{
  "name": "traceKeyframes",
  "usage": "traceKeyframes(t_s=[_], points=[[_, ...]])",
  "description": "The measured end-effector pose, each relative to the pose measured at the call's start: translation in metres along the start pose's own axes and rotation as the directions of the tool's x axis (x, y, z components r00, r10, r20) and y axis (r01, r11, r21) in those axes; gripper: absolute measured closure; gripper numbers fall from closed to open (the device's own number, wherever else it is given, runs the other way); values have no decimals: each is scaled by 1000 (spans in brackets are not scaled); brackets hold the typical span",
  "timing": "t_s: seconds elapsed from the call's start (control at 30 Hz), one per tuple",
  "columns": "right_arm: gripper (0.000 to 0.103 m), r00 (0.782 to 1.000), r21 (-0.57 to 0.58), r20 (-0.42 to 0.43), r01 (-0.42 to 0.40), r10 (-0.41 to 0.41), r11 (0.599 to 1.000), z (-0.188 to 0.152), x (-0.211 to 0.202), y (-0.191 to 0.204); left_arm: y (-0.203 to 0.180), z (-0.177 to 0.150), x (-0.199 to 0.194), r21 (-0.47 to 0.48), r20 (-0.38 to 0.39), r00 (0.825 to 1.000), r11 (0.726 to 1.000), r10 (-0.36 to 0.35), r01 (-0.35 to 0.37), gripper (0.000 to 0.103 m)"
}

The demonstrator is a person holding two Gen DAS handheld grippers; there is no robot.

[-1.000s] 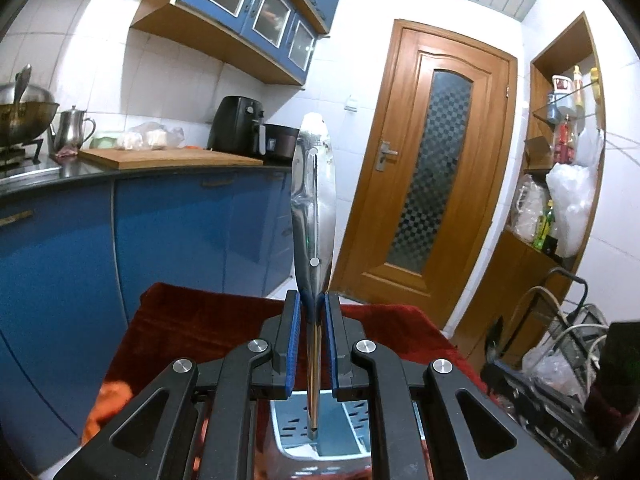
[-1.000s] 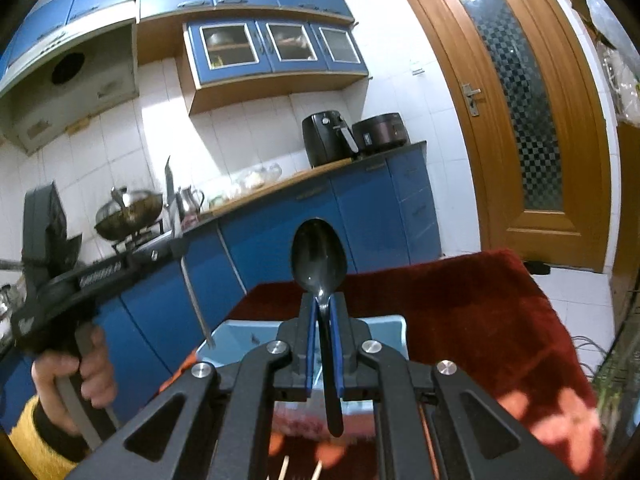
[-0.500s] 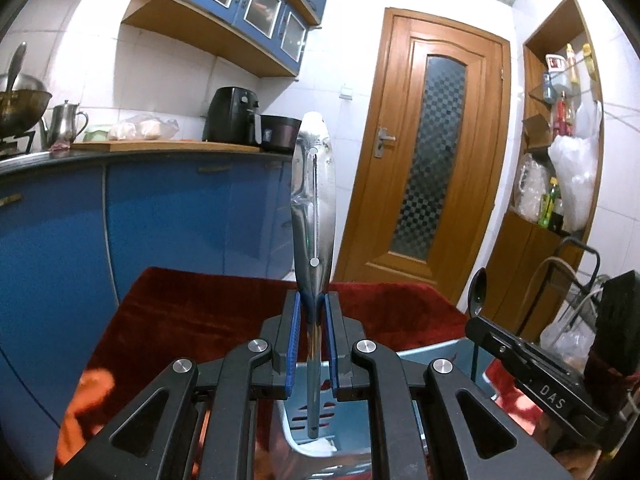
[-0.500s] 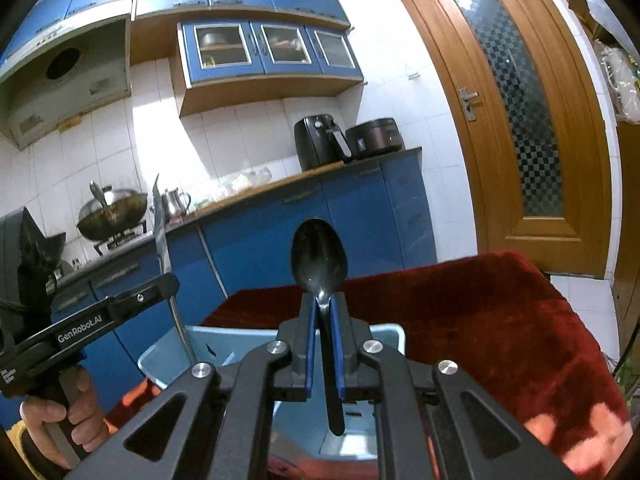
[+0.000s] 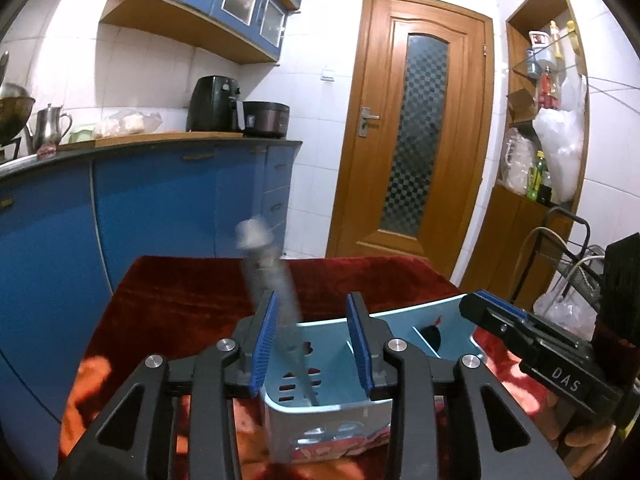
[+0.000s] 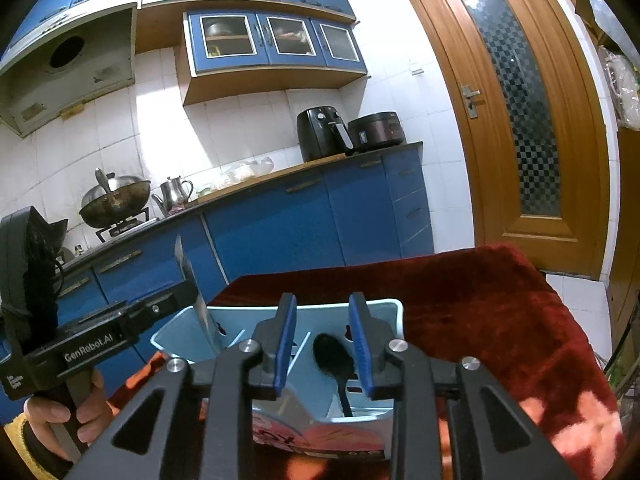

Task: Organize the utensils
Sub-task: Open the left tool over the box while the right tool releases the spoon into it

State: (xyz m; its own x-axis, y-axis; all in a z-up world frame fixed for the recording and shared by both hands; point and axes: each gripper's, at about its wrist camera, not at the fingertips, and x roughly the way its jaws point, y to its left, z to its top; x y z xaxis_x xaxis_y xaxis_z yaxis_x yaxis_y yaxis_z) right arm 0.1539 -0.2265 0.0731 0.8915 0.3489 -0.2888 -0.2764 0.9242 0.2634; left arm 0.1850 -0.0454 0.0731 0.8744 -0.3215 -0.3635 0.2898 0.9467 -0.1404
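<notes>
Both jaws just spread: left gripper [image 5: 312, 340] dropping the steel knife [image 5: 276, 292], right gripper [image 6: 324, 344] the black spoon [image 6: 334, 360], into the pale-blue plastic caddy [image 6: 394, 312].

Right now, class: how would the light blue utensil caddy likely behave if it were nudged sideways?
The caddy looks like thin plastic, so probably light. It sits on soft red cloth, so it might drag rather than slide. The tall knife leaning inside could make it tip.

Black claw [image 5: 316, 344] frames, blue ribbed pads, silver screws; yellow sleeve [image 6: 24, 440] cuff; "GenRobot.AI" marking.
</notes>
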Motion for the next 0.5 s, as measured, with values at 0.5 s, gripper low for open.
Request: traceKeyframes(t_s=[0.5], points=[[72,1000,30,-5,9,-9,1000,13,-43,12,-2,3,-39,2,-36,999,1000,23,-23,67]])
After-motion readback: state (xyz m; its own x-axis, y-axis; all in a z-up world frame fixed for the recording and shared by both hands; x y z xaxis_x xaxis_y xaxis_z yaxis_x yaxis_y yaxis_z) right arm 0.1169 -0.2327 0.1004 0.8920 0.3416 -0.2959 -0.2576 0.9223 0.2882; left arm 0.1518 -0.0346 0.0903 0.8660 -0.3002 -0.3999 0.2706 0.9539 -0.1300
